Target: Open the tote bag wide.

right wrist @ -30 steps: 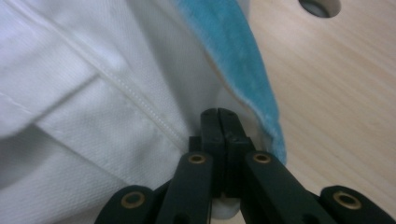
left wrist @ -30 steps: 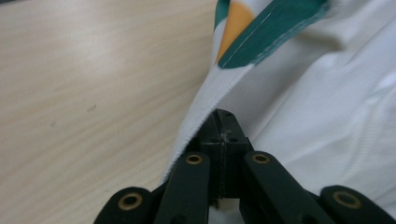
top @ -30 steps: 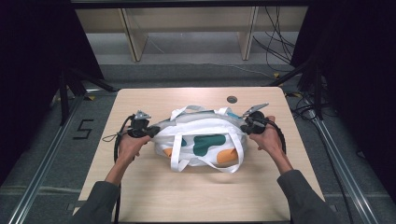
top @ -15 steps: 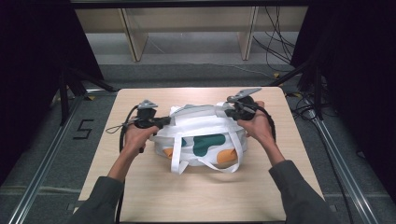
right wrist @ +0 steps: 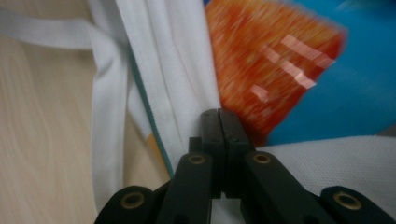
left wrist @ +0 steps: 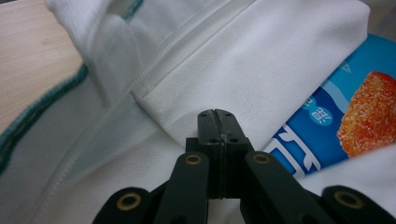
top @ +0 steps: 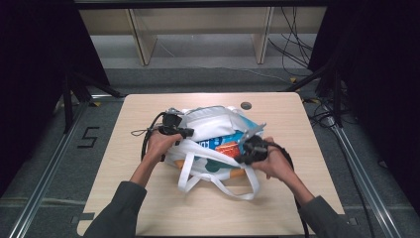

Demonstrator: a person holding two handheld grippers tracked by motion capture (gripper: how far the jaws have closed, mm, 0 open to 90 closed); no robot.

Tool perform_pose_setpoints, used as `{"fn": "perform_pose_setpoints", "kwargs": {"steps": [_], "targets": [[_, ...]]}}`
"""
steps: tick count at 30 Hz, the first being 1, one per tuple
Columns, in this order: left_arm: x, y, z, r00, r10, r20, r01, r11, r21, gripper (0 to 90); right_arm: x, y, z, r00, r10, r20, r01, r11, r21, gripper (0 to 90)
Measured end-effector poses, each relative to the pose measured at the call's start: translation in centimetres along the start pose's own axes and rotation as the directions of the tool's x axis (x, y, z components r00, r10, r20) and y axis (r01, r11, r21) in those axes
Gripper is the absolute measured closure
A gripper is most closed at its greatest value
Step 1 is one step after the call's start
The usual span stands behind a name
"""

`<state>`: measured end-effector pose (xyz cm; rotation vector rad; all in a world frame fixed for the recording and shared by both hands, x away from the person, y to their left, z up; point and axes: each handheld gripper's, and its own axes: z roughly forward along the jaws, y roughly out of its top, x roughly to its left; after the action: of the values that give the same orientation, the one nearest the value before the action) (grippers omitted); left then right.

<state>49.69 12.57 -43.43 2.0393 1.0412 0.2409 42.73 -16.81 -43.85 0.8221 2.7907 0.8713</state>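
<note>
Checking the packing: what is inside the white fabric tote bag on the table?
Inside the white fabric tote bag, a blue snack packet printed with an orange crumbed piece pokes from the opening. The cloth covers the rest of the packet and anything deeper in the bag.

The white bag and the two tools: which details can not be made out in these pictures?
- Whether the left tool pinches cloth of the white bag: left gripper view, its shut jaws hide the contact.
- Print on the blue packet: right gripper view, blurred; high view, too small.
- The packet's full shape: the bag covers it.
- The right tool tips: high view, too small.
</note>
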Motion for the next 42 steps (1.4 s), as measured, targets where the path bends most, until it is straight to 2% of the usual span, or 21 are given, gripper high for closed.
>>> {"fn": "perform_pose_setpoints", "kwargs": {"steps": [5, 6, 10, 13, 15, 17, 18, 21, 22, 24, 27, 28, 30, 31, 32, 33, 34, 37, 39, 41, 42], "targets": [[-0.8, -0.2, -0.6, 0.9997, 0.022, 0.006, -0.022, 0.9997, -0.015, 88.9, 0.3, -0.2, -0.8, 0.9975, 0.065, 0.029, -0.062, 0.995, -0.084, 90.0], [-1.3, -0.3, -0.9, 0.9989, 0.040, 0.024, -0.040, 0.9991, -0.014, 88.7, -0.6, 1.3, -1.7, 0.9986, 0.015, 0.050, -0.005, 0.980, -0.198, 90.0], [-2.1, -0.7, -1.0, 0.9956, 0.073, 0.059, -0.074, 0.9973, 0.006, 88.3, -1.3, 3.9, -2.0, 0.9936, -0.003, 0.113, 0.029, 0.973, -0.227, 90.0], [-2.9, -1.5, -1.2, 0.9897, 0.099, 0.103, -0.104, 0.9938, 0.040, 88.4, -2.3, 6.3, -0.5, 0.9879, -0.012, 0.155, 0.037, 0.986, -0.161, 90.0], [-3.5, -2.9, -1.9, 0.9756, 0.178, 0.129, -0.191, 0.9767, 0.098, 89.2, -3.6, 7.8, 1.7, 0.9776, -0.030, 0.208, 0.047, 0.996, -0.074, 90.0], [-3.7, -3.3, -2.0, 0.9743, 0.180, 0.136, -0.195, 0.9753, 0.105, 89.4, -4.1, 8.2, 2.3, 0.9721, -0.035, 0.232, 0.046, 0.998, -0.043, 90.0], [-3.7, -4.4, -2.3, 0.9655, 0.210, 0.154, -0.231, 0.9638, 0.133, 89.5, -5.3, 9.0, 3.3, 0.9600, -0.007, 0.280, 0.021, 0.999, -0.049, 90.0], [-4.1, -5.6, -2.2, 0.9698, 0.184, 0.161, -0.203, 0.9721, 0.117, 89.6, -6.5, 9.8, 3.9, 0.9479, 0.016, 0.318, -0.004, 0.999, -0.037, 90.0], [-4.5, -6.2, -2.1, 0.9659, 0.198, 0.167, -0.218, 0.9693, 0.113, 89.6, -7.8, 10.1, 4.6, 0.9395, 0.029, 0.341, -0.028, 1.000, -0.007, 90.0], [-5.0, -6.6, -2.0, 0.9540, 0.244, 0.174, -0.269, 0.9526, 0.141, 89.6, -9.6, 10.1, 5.9, 0.9380, 0.107, 0.330, -0.119, 0.993, 0.015, 90.0], [-5.7, -7.1, -1.8, 0.9525, 0.261, 0.157, -0.282, 0.9508, 0.129, 89.7, -11.0, 9.5, 7.1, 0.9406, 0.157, 0.301, -0.172, 0.985, 0.024, 90.0], [-5.8, -7.2, -1.7, 0.9458, 0.286, 0.154, -0.308, 0.9403, 0.145, 89.7, -11.4, 9.3, 7.4, 0.9399, 0.179, 0.290, -0.195, 0.981, 0.025, 90.0], [-5.8, -7.2, -1.6, 0.9439, 0.293, 0.153, -0.315, 0.9364, 0.154, 89.7, -12.2, 9.2, 7.5, 0.9405, 0.203, 0.273, -0.220, 0.975, 0.034, 90.0], [-5.7, -7.1, -1.7, 0.9448, 0.289, 0.155, -0.311, 0.9387, 0.148, 89.7, -12.2, 9.4, 7.2, 0.9399, 0.204, 0.274, -0.224, 0.973, 0.046, 90.0], [-5.8, -7.0, -1.9, 0.9554, 0.251, 0.155, -0.273, 0.9525, 0.136, 89.7, -12.0, 9.6, 6.7, 0.9405, 0.189, 0.282, -0.213, 0.976, 0.055, 90.0], [-5.6, -6.7, -2.2, 0.9529, 0.263, 0.151, -0.283, 0.9492, 0.137, 89.6, -11.6, 9.9, 6.1, 0.9384, 0.191, 0.288, -0.214, 0.976, 0.050, 90.0], [-5.5, -5.8, -2.8, 0.9633, 0.232, 0.135, -0.246, 0.9650, 0.092, 89.0, -11.0, 10.1, 4.5, 0.9403, 0.180, 0.289, -0.189, 0.982, 0.003, 90.0], [-5.5, -3.9, -3.1, 0.9623, 0.244, 0.121, -0.253, 0.9648, 0.071, 87.5, -9.9, 9.9, 2.2, 0.9458, 0.159, 0.283, -0.138, 0.986, -0.091, 90.0], [-5.5, -2.2, -2.8, 0.9595, 0.259, 0.111, -0.267, 0.9619, 0.061, 86.5, -7.4, 9.4, 0.5, 0.9685, 0.117, 0.220, -0.089, 0.987, -0.133, 90.0], [-5.2, -0.1, -1.9, 0.9661, 0.242, 0.091, -0.247, 0.9672, 0.058, 86.6, -6.6, 9.1, 0.0, 0.9775, 0.077, 0.197, -0.058, 0.993, -0.102, 90.0], [-5.0, 1.8, -0.6, 0.9736, 0.218, 0.069, -0.222, 0.9725, 0.070, 86.5, -4.8, 7.9, -0.3, 0.9862, 0.041, 0.160, -0.030, 0.997, -0.070, 90.0]]}}
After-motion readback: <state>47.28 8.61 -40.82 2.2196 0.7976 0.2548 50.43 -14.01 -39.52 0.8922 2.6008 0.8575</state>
